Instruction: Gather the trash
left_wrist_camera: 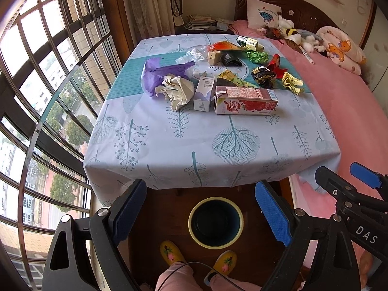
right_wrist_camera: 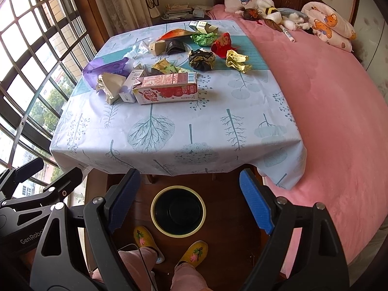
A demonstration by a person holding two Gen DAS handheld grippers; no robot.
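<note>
Bed [right_wrist_camera: 327, 97], pink cover, along right side. Table [left_wrist_camera: 169, 150] under leaf-print cloth, butted against bed, window to left. Trash heaped on far half of table, near half bare. Bin [left_wrist_camera: 215, 222] on floor just below near table edge, dark inside, apparently empty; yellow slippers [left_wrist_camera: 194, 257] beside it.

Nearest piece of pile: red-and-white juice carton [left_wrist_camera: 245, 100] lying on its side, small white box [left_wrist_camera: 203, 93] touching its left end. Crumpled white paper [left_wrist_camera: 178, 91] further left, resting against purple bag [left_wrist_camera: 162, 72]. Behind: black foil wad [left_wrist_camera: 263, 76], yellow wrapper [left_wrist_camera: 292, 82], green wad [left_wrist_camera: 257, 56].

Left gripper [left_wrist_camera: 201, 213] spread wide, holding nothing, poised over bin. Right gripper [right_wrist_camera: 188, 205] likewise wide apart, empty.

Step judged: outset, nothing collected yet. Next move calls for reach forward across bare cloth, fingers straddling carton's narrow width, then carry back over bin.
</note>
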